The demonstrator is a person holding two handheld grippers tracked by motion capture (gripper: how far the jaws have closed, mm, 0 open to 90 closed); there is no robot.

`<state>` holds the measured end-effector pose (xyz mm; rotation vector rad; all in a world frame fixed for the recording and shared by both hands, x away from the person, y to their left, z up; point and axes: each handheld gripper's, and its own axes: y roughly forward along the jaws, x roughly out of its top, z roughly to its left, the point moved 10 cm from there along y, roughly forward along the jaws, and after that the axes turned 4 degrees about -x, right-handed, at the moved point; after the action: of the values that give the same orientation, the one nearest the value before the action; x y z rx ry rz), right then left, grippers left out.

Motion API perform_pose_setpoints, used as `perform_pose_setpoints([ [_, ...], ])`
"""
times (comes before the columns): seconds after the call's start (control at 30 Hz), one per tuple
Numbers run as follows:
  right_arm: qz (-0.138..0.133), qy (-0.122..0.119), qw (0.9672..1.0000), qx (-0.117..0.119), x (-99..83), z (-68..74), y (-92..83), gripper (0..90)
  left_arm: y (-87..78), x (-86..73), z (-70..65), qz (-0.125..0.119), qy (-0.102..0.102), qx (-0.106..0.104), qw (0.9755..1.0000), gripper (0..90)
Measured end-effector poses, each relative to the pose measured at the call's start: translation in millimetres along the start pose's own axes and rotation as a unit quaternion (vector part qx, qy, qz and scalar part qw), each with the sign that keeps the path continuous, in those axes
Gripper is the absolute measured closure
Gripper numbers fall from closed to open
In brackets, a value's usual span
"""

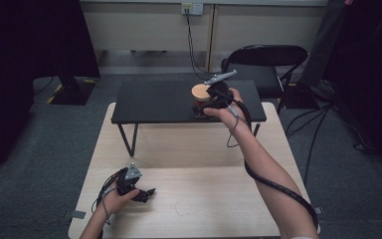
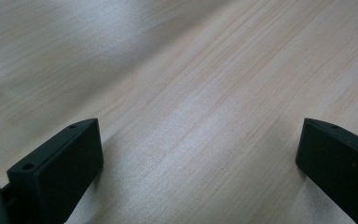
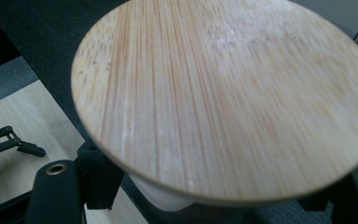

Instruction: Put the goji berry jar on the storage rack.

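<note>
Currently, the left gripper (image 1: 146,192) rests on the light table (image 1: 194,199) near its front left corner, jaws apart with nothing between them; in the left gripper view bare wood shows between the black jaws. The right gripper (image 1: 206,107) is clamped on the jar (image 1: 200,102), a pale container with a round wooden lid (image 3: 223,98), over the black shelf (image 1: 159,102) toward its right end. In the right gripper view the jaws sit under the lid rim, on either side of the body. Judgement: the pickup is done; whether the jar already stands on the shelf cannot be told, and release remains.
</note>
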<state>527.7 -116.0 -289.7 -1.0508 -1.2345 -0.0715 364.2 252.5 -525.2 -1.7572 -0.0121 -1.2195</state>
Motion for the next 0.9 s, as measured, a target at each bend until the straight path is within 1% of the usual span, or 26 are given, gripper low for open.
perform_pose_setpoints([
  [0.23,0.000,-0.006,1.0000,-0.001,0.3,0.0,0.5,25.6,0.0,0.0,0.1,0.000,0.000,0.000,1.0000,0.0],
  [0.37,-0.006,0.001,1.0000,-0.001,0.1,0.3,-0.8,24.7,0.0,0.0,0.1,0.000,0.000,0.000,1.0000,0.0],
  [0.43,-0.012,0.001,0.9999,-0.001,0.8,0.6,-2.8,23.3,0.1,0.0,0.1,0.000,0.000,0.000,1.0000,0.0],
  [0.47,-0.018,0.003,0.9998,-0.003,0.8,1.1,-4.0,21.0,0.1,0.0,0.1,0.000,0.000,0.000,1.0000,0.0],
  [0.6,-0.019,-0.001,0.9998,-0.005,1.0,2.3,-7.8,17.7,0.3,-0.2,0.0,-0.001,0.000,0.000,1.0000,0.0],
  [0.63,-0.017,-0.005,0.9998,-0.009,-0.8,3.0,-9.8,15.7,0.3,-0.2,0.0,-0.001,0.000,0.000,1.0000,0.0],
  [0.7,-0.015,-0.006,0.9998,-0.009,-2.3,2.9,-10.9,15.1,0.2,-0.1,0.0,-0.001,0.000,0.000,1.0000,0.0],
  [0.77,-0.014,-0.012,0.9998,-0.008,-8.6,2.4,-14.4,11.6,0.3,-0.2,0.0,-0.002,0.000,0.000,1.0000,0.0],
  [0.8,-0.014,-0.012,0.9998,-0.008,-8.6,2.4,-14.4,11.6,0.3,-0.2,0.0,-0.002,0.000,0.000,1.0000,0.0],
  [0.83,-0.014,-0.015,0.9998,-0.005,-14.1,2.2,-17.0,9.7,0.3,-0.2,0.0,-0.002,0.000,0.000,1.0000,0.0],
  [0.87,-0.014,-0.015,0.9998,-0.005,-14.1,2.2,-17.0,9.7,0.3,-0.2,0.0,-0.002,0.000,0.000,1.0000,0.0],
  [0.9,-0.012,-0.021,0.9997,-0.003,-20.3,2.6,-20.7,7.5,0.3,-0.2,0.0,-0.002,0.000,0.000,1.0000,0.0],
])
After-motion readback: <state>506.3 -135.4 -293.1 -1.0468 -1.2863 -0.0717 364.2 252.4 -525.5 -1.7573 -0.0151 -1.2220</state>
